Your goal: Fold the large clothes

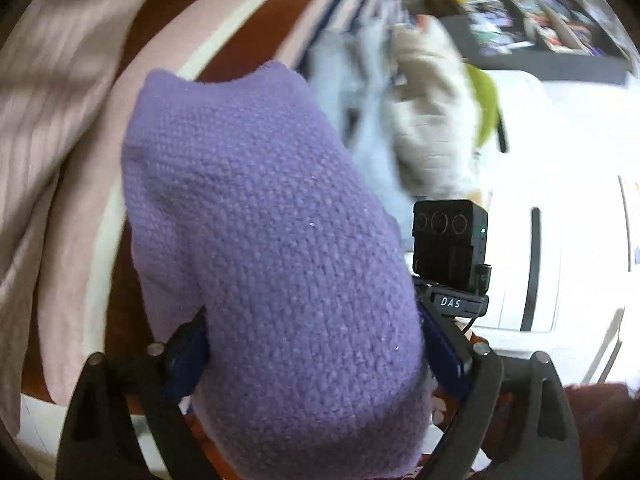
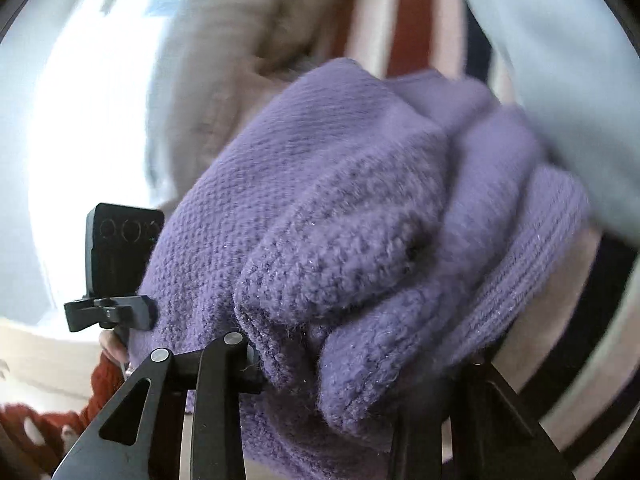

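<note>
A purple knitted sweater point(image 1: 264, 248) fills the middle of the left wrist view and hangs over my left gripper point(image 1: 312, 356), whose blue-padded fingers point(image 1: 188, 356) are shut on it. In the right wrist view the same sweater point(image 2: 340, 220) is bunched in thick folds over my right gripper point(image 2: 352, 364), which is shut on it; its fingertips are hidden under the knit. Both views are blurred by motion.
A striped pink, cream and rust-red cloth point(image 1: 248, 20) lies behind the sweater. Beige fabric point(image 1: 44, 92) is at the left, pale blue and cream clothes point(image 1: 404, 120) at the right, and a white surface point(image 1: 560, 200) beyond. A light blue garment point(image 2: 560, 80) hangs at the right.
</note>
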### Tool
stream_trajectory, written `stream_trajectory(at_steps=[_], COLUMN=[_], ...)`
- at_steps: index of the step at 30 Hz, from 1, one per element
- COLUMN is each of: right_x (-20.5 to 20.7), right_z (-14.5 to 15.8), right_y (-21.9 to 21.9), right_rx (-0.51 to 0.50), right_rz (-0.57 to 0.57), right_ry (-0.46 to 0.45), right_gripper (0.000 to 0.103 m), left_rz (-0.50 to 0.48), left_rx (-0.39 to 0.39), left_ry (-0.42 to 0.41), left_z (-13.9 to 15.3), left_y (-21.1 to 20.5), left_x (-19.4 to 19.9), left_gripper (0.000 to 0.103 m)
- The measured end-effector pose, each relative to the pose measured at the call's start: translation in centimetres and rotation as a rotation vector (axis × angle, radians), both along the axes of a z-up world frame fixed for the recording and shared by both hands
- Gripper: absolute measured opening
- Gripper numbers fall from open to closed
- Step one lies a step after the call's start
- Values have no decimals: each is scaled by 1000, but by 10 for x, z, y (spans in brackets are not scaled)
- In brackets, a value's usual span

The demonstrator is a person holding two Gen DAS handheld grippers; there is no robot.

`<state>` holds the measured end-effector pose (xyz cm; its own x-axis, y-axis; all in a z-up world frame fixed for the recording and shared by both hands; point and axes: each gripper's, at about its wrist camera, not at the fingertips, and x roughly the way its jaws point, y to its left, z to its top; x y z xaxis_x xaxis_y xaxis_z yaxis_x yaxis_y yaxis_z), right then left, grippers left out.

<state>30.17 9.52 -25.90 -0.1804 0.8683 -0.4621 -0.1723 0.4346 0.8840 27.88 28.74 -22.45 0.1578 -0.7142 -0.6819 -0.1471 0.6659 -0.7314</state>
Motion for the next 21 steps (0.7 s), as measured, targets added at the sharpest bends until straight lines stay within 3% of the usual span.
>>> stream_trajectory(at_steps=[5, 9, 13, 17, 19, 21], right_x=[21, 37, 50, 60, 65, 75], right_z=[97, 182, 261, 323, 340, 345], right_y=[-26, -70, -124, -191, -218, -235], right_rx=[59, 99, 66, -20, -86, -180], right_rz=[-19, -74, -157, -240, -271, -280], right_ry=[-173, -320, -472, -614, -660, -680], right_gripper=[30, 30, 29, 30, 30, 30], left_rz=[-7, -80, -194, -269, -281, -266], left_rx=[-33, -63, -82, -165, -218, -251], left_ry=[-143, -305, -449, -541, -563, -527], left_z=[79, 158, 226, 257, 254, 234], left_y=[-21, -60, -122, -186, -216, -243], left_x=[13, 42, 83, 123, 142, 166], left_gripper=[90, 90, 90, 90, 90, 90])
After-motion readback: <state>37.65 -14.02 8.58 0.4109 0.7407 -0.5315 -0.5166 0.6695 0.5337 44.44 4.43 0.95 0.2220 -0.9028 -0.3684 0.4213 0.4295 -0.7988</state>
